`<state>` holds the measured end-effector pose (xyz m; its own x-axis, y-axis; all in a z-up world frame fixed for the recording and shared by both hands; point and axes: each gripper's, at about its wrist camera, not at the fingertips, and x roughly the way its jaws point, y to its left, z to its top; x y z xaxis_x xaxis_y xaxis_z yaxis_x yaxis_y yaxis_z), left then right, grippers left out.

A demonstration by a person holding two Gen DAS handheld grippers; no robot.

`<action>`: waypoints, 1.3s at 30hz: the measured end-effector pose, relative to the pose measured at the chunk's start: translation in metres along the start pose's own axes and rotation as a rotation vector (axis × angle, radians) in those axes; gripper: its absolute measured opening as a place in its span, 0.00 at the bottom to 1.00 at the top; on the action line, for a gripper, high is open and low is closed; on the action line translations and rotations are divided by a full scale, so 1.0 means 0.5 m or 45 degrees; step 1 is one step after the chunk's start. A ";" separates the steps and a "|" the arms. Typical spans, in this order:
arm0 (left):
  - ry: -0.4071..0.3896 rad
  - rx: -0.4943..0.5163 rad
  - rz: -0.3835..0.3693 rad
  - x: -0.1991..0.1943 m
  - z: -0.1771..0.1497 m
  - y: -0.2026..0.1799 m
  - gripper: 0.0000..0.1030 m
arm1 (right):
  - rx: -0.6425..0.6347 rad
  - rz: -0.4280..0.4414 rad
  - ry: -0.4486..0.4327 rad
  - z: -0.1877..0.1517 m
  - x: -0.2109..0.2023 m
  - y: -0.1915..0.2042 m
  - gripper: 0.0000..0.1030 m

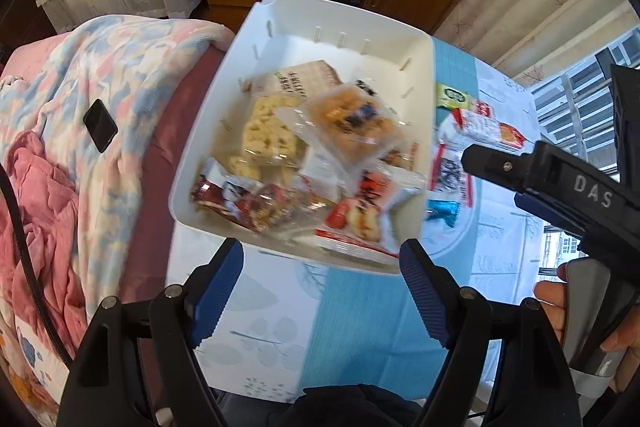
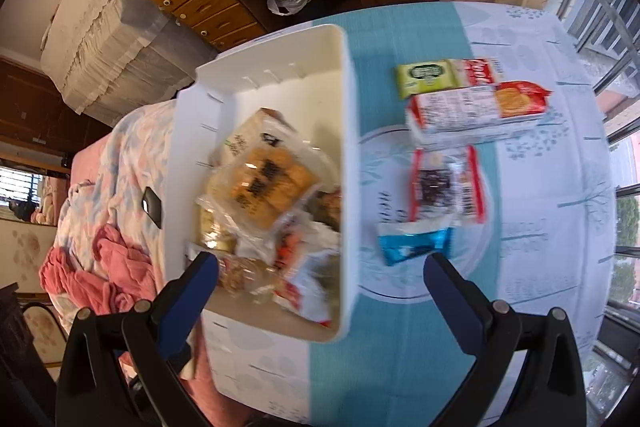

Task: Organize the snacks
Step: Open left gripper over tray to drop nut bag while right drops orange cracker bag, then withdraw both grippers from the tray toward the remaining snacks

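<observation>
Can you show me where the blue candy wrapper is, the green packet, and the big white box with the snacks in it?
blue candy wrapper (image 2: 414, 242), right wrist view, middle of the foil.
green packet (image 2: 425, 76), right wrist view, centre of its printed face.
white box (image 2: 347, 99), right wrist view, its right-hand wall near the rim.

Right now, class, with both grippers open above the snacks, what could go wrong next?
1. The white bin is piled high; an added packet may slide off the orange cake packet.
2. The bin sits near the table's edge beside the bed; a nudge might tip it.
3. The blue packet looks slippery.
</observation>
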<state>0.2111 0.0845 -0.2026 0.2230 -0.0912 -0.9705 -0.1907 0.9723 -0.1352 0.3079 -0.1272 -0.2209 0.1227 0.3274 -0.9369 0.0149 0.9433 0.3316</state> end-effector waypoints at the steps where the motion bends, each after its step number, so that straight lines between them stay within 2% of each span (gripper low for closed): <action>1: -0.003 -0.004 -0.003 -0.002 -0.006 -0.017 0.77 | -0.007 -0.004 0.010 0.000 -0.006 -0.016 1.00; 8: -0.021 -0.016 -0.013 -0.002 -0.041 -0.143 0.77 | -0.070 -0.048 0.045 0.000 -0.040 -0.118 1.00; 17: 0.001 -0.097 -0.040 0.056 -0.085 -0.284 0.77 | -0.160 -0.119 0.093 0.006 -0.053 -0.243 1.00; 25: 0.016 -0.227 0.044 0.112 -0.094 -0.318 0.78 | -0.194 -0.132 0.121 0.023 -0.045 -0.339 1.00; 29: 0.013 -0.277 0.066 0.131 -0.089 -0.325 0.79 | -0.240 -0.089 0.105 0.036 -0.039 -0.363 1.00; 32: 0.005 -0.363 0.057 0.160 -0.088 -0.330 0.81 | -0.290 -0.097 0.100 0.049 -0.028 -0.372 1.00; 36: 0.022 -0.475 0.071 0.204 -0.087 -0.335 0.81 | -0.422 -0.118 0.062 0.071 -0.012 -0.374 1.00; 39: 0.029 -0.559 0.100 0.236 -0.085 -0.337 0.81 | -0.583 -0.154 0.009 0.086 0.001 -0.364 1.00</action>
<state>0.2289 -0.0992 -0.3030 0.1713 -0.0300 -0.9848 -0.5955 0.7932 -0.1278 0.3480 -0.3009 -0.2771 0.1404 0.2123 -0.9671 -0.4107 0.9012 0.1382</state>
